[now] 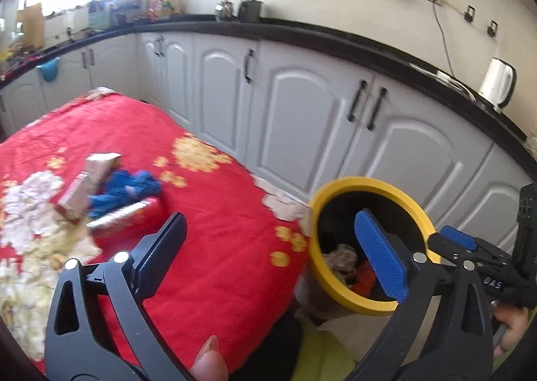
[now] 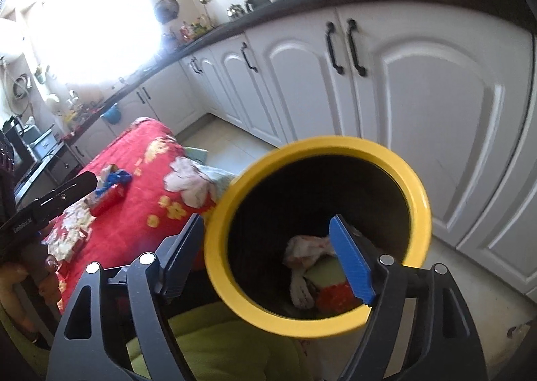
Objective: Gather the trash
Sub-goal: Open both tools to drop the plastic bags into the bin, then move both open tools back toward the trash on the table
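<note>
we held the right gripper (image 2: 268, 256) across the yellow-rimmed bin (image 2: 416, 186) wall, left gripper (image 1: 275, 243) wide, empty. next, likely: fetch the cartons (image 1: 90, 186) on the red cloth (image 1: 214, 213).

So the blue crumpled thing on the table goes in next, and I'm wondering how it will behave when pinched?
The blue crumpled cloth looks soft and folded, so it will likely be floppy and drape from the fingers. It seems light. It lies against a cardboard box, which may shift as it lifts.
</note>
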A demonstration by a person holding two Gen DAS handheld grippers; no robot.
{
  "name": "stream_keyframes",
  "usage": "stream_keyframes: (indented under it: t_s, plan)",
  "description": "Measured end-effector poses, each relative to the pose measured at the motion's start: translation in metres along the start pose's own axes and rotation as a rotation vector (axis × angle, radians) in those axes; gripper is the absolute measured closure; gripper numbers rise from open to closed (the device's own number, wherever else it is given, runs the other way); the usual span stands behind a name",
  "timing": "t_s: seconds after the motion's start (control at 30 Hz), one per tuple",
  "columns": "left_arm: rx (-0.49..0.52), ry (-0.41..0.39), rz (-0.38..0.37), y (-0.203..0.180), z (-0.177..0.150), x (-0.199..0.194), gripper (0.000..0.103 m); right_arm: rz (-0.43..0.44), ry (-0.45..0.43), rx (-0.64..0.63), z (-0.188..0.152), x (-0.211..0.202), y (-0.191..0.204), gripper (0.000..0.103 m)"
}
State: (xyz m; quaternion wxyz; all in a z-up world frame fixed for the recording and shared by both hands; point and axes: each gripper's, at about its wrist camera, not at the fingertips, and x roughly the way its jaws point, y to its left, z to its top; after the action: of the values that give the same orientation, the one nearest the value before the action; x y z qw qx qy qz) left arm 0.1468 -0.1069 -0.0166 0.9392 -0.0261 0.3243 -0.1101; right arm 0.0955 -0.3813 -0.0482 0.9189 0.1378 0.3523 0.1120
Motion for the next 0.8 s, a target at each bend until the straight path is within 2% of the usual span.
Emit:
stream_keyframes:
  t_s: [0.3, 0.57, 0.8]
  plan:
    - [-0.080, -0.056, 0.092, 0.064, 0.005, -0.038, 0.011, 0.076, -0.007, -0.095, 0.020, 0.006, 0.062, 0.025]
    - [-0.102, -0.073, 0.140, 0.098, 0.000, -0.057, 0.011, 0.143, -0.020, -0.164, 0.033, 0.014, 0.118, 0.023]
    - [-0.111, -0.070, 0.181, 0.124, -0.009, -0.069, 0.011, 0.190, -0.021, -0.201, 0.039, 0.023, 0.154, 0.017]
